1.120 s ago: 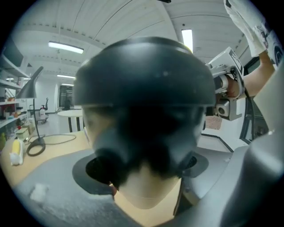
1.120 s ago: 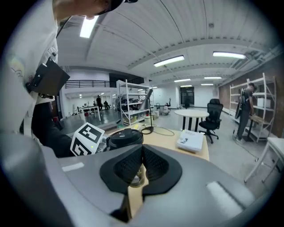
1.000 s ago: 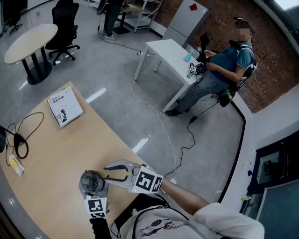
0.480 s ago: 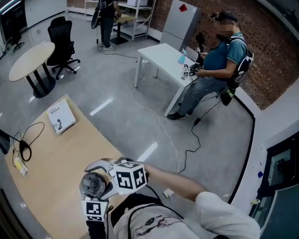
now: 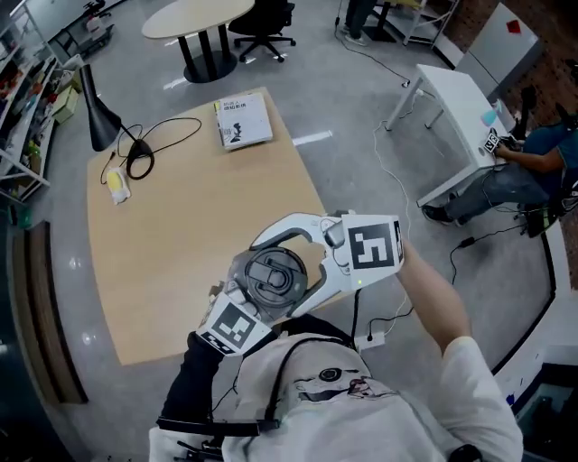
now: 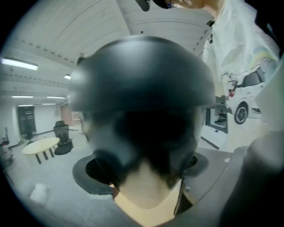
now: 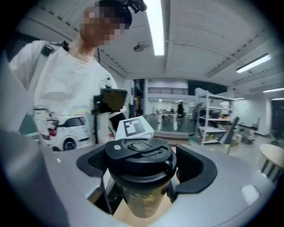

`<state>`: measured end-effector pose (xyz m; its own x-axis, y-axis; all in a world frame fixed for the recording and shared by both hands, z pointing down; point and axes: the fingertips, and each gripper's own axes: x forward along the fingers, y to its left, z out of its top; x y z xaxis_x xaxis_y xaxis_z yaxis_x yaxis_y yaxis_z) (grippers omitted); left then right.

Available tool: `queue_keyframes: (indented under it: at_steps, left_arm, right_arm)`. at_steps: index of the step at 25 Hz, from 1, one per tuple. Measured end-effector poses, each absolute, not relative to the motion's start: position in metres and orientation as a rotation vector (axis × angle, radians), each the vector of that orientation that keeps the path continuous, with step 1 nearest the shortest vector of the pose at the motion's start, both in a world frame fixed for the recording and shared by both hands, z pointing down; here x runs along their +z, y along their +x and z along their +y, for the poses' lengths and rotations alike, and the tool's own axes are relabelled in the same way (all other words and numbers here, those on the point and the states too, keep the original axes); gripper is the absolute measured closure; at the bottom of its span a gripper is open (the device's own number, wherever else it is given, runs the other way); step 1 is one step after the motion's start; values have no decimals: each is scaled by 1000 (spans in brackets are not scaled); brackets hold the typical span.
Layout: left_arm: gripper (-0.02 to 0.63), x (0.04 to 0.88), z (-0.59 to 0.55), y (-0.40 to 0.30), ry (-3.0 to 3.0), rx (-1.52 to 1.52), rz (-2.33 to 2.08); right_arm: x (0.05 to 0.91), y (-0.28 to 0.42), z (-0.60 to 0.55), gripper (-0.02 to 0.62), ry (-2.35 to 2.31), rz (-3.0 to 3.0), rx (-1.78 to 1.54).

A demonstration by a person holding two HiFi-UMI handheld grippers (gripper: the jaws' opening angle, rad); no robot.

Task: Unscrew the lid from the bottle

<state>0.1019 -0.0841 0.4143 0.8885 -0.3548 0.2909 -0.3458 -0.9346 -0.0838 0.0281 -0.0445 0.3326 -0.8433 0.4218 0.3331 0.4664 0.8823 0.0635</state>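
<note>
A dark bottle (image 7: pixel 140 195) with a black flip lid (image 5: pixel 275 273) is held up off the wooden table (image 5: pixel 172 235), close to my chest. My left gripper (image 6: pixel 142 173) is shut on the bottle's body, which fills the left gripper view. In the head view only its marker cube (image 5: pixel 233 327) shows under the bottle. My right gripper (image 7: pixel 146 167) faces it from the other side. Its jaws have just been opening and now stand on either side of the lid (image 7: pixel 139 155), close to its rim, open.
On the table's far side lie a book (image 5: pixel 244 120), a black desk lamp (image 5: pixel 97 115) with its cable (image 5: pixel 153 144), and a small yellow thing (image 5: pixel 116 185). Beyond stand a round table (image 5: pixel 194 16) and a white desk (image 5: pixel 456 90) with a seated person (image 5: pixel 533 162).
Both grippers have risen from the table edge with the bottle, and the view has swung round. The right gripper, narrow beside the bottle before, now stands wide around the lid.
</note>
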Motion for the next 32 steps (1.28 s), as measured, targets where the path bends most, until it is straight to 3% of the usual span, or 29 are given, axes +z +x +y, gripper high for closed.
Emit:
queue_keyframes:
  at_steps: [4,9,13,15,23,25,29,32]
  left_arm:
    - [187,404,-55,90,-3131,-402,326]
    - [189,424,-100,24,-3103,-520,826]
    - [189,437,-127,-14,-2962,-637,1127]
    - [189,436,-123,-14,-2967,-635,1055]
    - [189,393,-50,31,-3150,-382,186]
    - [189,396,-58,27,-3165,-393,247]
    - [189,424,-103,-3,-3146,-556,777]
    - [189,434,-122,-16,-3059,-653,1045]
  right_arm:
    - [322,12,-22,133,-1070,-2611,-56]
    - [334,-20,-65,52,-407,-2634,-114]
    - [356,-64,-88,59,-39,-2697,-176]
    - [364,-74,-85,121,-139,-2686,-237]
    - [328,-48,-16,124,-1196,-2435,-217]
    - [331,-47,-31,72,-1060,-2442,-154]
    - [328,-44,-71,54,-454,-2678,74]
    - [347,-65,-88,48,-121,-2719,18]
